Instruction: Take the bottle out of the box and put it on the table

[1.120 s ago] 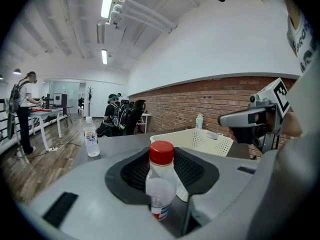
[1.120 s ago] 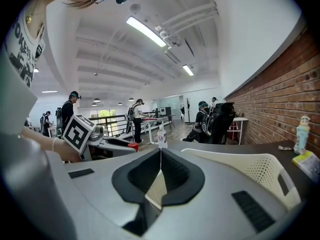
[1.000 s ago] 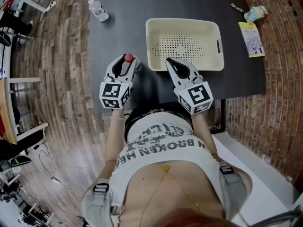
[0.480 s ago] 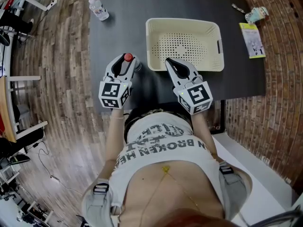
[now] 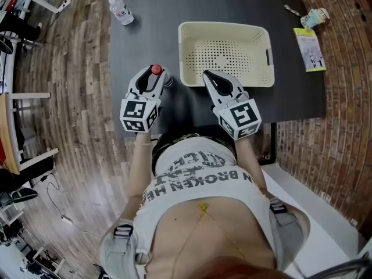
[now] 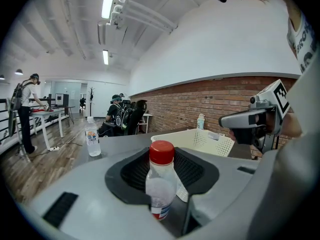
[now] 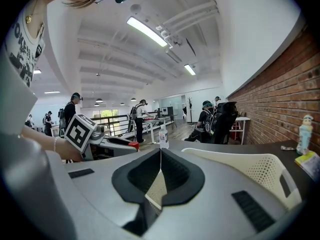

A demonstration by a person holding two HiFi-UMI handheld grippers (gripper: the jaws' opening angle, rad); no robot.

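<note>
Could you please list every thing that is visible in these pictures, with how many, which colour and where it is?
table: one, dark grey, under the other things.
basket: one, cream, perforated, empty, middle of the table.
red-capped bottle: one, clear, upright between the left gripper's jaws.
white-capped bottle: one, clear, table's far left corner.
booklet: one, yellow-green, table's right edge.
small container: one, pale, table's far right corner.
people: several, dark clothes, at desks in the background.
left gripper: one, grey, jaws seemingly closed on the red-capped bottle.
right gripper: one, grey, jaws together, at the basket's near rim.
</note>
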